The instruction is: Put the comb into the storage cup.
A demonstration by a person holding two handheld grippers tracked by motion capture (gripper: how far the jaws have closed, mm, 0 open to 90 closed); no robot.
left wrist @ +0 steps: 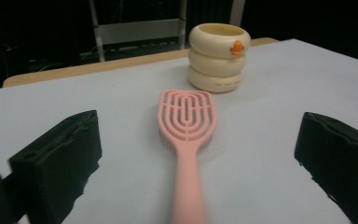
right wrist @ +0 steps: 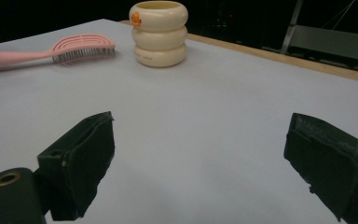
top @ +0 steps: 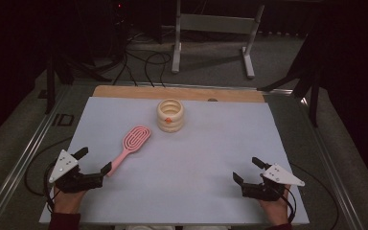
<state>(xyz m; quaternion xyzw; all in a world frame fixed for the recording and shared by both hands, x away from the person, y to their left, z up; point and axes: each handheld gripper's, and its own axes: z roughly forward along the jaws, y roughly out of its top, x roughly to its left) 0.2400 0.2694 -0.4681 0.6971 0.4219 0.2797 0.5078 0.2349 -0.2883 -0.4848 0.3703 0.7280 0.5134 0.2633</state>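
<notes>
High view: the brush [top: 133, 142] lies flat on the counter [top: 201, 163], at 8 o'clock from the cup [top: 170, 115]. Left gripper [top: 94, 161] fingers gape around its handle tip, unclamped; right gripper [top: 247, 169] fingers are apart, empty. Lifting remains, I judge.

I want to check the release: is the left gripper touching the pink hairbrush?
Apart. In the left gripper view the pink hairbrush lies on the table between the wide-open jaws of the left gripper, with bare surface on both sides.
</notes>
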